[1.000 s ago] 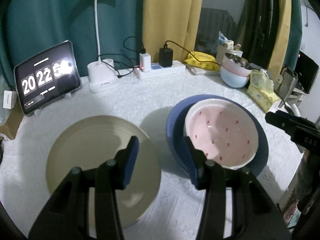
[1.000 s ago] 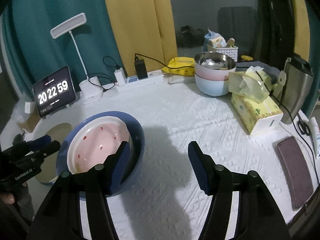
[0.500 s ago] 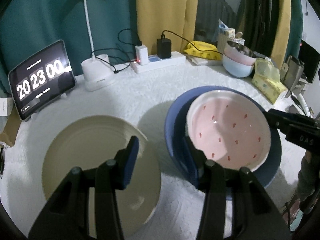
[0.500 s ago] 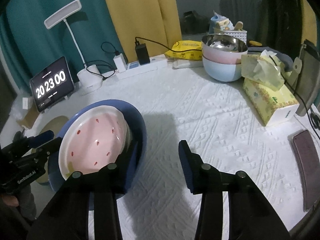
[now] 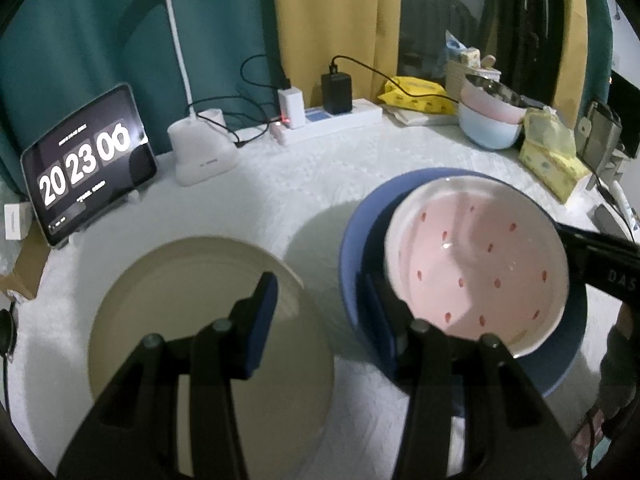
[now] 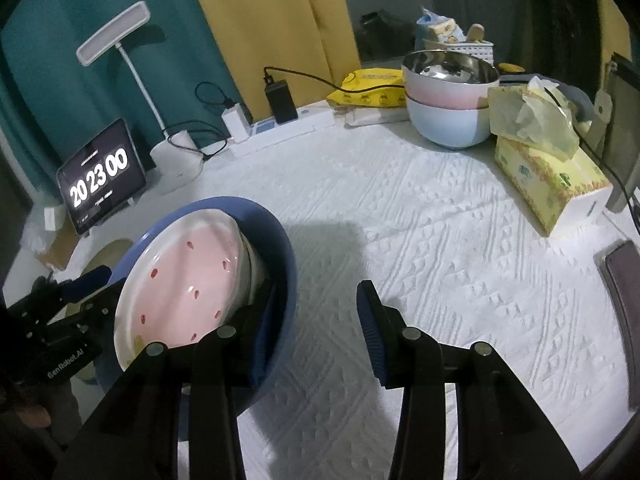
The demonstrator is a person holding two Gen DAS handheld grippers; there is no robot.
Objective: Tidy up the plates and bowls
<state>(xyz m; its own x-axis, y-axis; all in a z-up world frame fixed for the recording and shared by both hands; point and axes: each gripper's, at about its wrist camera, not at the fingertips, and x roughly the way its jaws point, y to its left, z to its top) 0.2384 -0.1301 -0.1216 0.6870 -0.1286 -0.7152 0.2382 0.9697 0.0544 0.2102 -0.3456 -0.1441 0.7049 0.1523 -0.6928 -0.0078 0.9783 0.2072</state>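
A pink bowl with red dots (image 5: 476,268) sits inside a blue bowl (image 5: 360,240) on the white tablecloth; both show in the right wrist view, the pink bowl (image 6: 180,288) tilted in the blue bowl (image 6: 280,248). A beige plate (image 5: 192,320) lies to their left. My left gripper (image 5: 320,304) is open, its right finger at the blue bowl's left rim, its left finger over the beige plate. My right gripper (image 6: 316,332) is open, its left finger (image 6: 264,336) against the blue bowl's right wall.
A tablet clock (image 5: 88,160), a desk lamp (image 5: 200,152) and a power strip (image 5: 328,120) stand at the back. Stacked bowls (image 6: 452,104) and a tissue box (image 6: 548,172) stand at the back right. A dark phone (image 6: 624,276) lies at the right edge.
Both grippers have closed in on the blue bowl from either side. The pink bowl now tilts more inside it. The bowls look larger in both views.
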